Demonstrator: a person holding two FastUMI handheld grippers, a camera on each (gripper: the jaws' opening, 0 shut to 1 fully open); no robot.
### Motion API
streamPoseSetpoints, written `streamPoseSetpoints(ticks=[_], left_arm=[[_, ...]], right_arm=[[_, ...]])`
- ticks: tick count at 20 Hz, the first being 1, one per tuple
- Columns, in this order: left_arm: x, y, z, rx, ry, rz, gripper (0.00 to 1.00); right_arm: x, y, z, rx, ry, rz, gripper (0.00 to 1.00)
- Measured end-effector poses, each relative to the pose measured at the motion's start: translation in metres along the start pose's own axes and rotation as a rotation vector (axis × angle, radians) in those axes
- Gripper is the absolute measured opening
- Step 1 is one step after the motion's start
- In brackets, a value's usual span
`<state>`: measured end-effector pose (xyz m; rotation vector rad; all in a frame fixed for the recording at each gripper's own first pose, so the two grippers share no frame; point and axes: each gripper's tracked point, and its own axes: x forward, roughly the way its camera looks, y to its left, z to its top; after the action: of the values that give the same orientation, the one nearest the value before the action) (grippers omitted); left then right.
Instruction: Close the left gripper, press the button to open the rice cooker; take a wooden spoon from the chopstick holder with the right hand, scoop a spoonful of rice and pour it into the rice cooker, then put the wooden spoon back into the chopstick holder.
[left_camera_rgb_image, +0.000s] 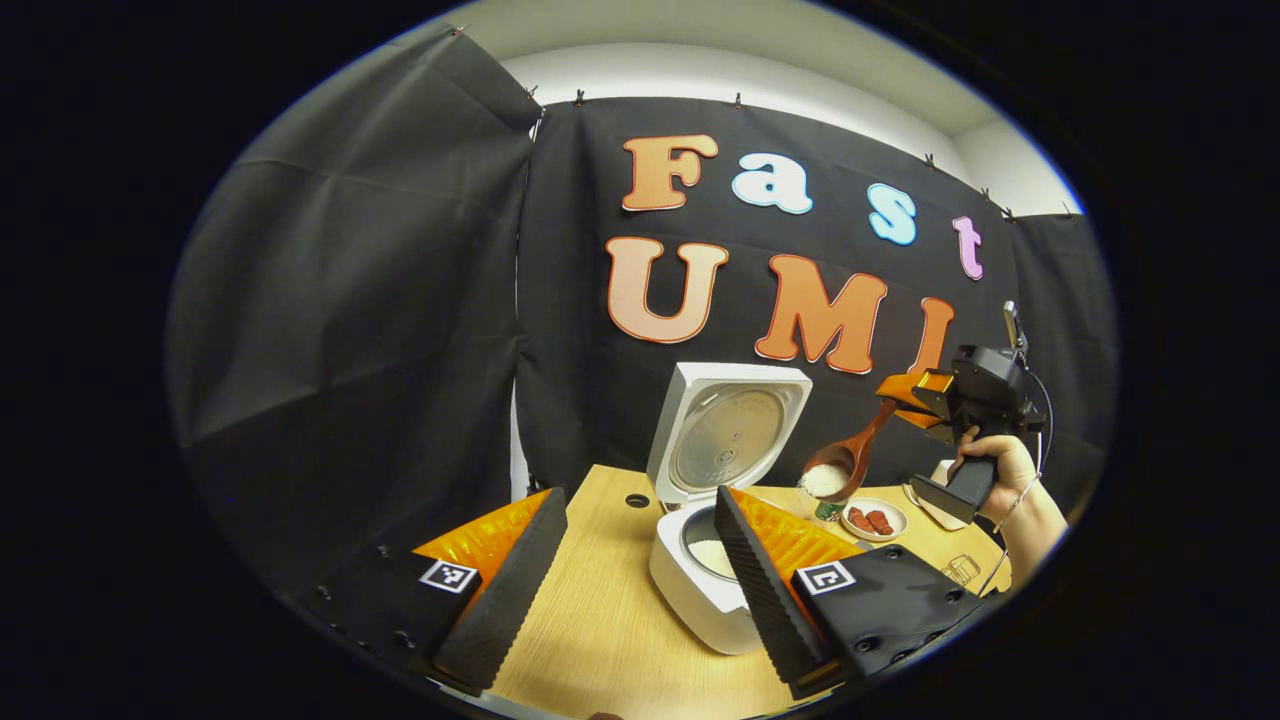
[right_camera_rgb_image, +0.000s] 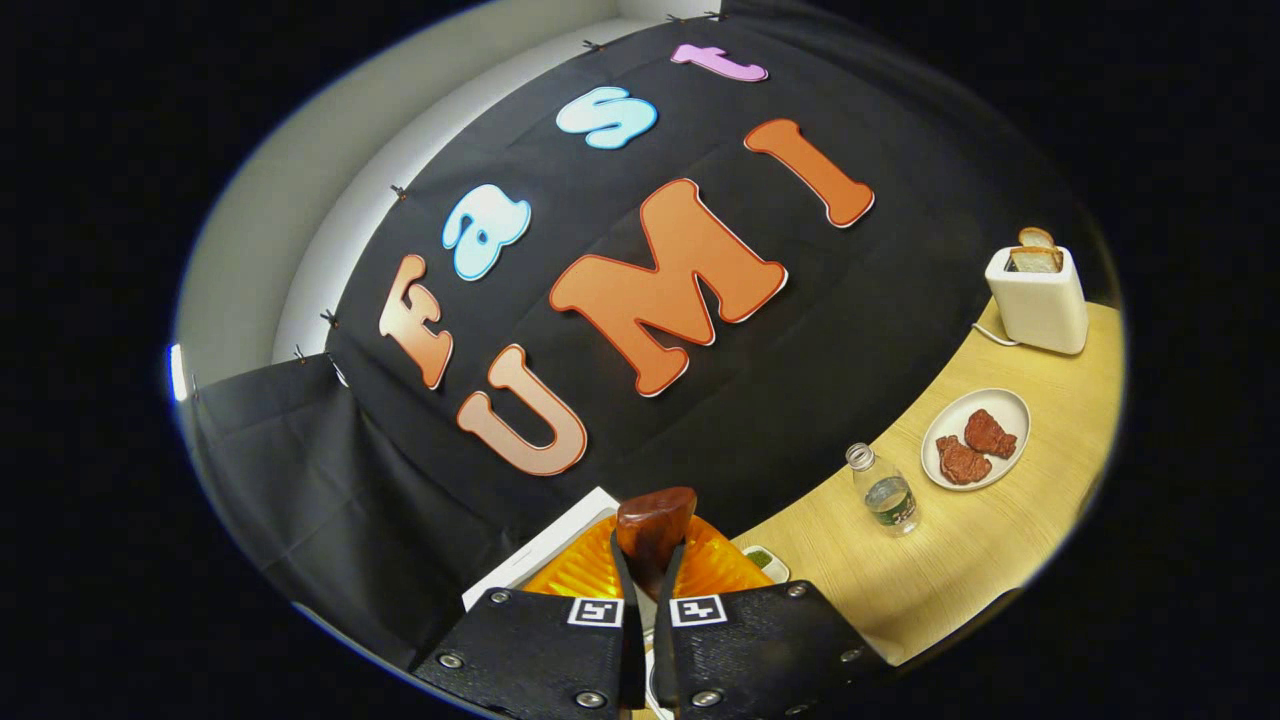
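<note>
Rice (left_camera_rgb_image: 824, 480) heaps the wooden spoon (left_camera_rgb_image: 853, 452) clamped in the right gripper (left_camera_rgb_image: 905, 397), beside the open rice cooker (left_camera_rgb_image: 706, 590). Left gripper (left_camera_rgb_image: 635, 570) hangs spread wide, empty.

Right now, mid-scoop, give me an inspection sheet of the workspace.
Surface: wooden table, bare in front.
Job's things: rice cooker lid up, rice inside; wooden spoon loaded with rice, raised right of the cooker.
Clutter: water bottle, plate of red meat, toaster holding bread.
Grippers: left gripper open, fingers straddling the cooker; right gripper shut on spoon handle.
Cables: toaster cord.
Surroundings: black cloth wall.
</note>
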<state>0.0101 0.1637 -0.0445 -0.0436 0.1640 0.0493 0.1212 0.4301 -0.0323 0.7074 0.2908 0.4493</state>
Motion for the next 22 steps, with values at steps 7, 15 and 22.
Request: streamPoseSetpoints(ticks=[7,15,22], left_arm=[[0.003,-0.001,0.002,-0.001,-0.003,-0.007,1.0],[0.006,-0.001,-0.001,0.003,0.003,-0.012,1.0],[0.009,0.001,-0.002,0.004,0.005,-0.005,1.0]], right_arm=[[0.001,0.011,-0.001,-0.091,-0.011,0.028,0.03],[0.005,0.025,-0.008,-0.216,-0.008,0.087,0.03],[0.007,0.032,-0.018,-0.305,-0.008,0.117,0.03]])
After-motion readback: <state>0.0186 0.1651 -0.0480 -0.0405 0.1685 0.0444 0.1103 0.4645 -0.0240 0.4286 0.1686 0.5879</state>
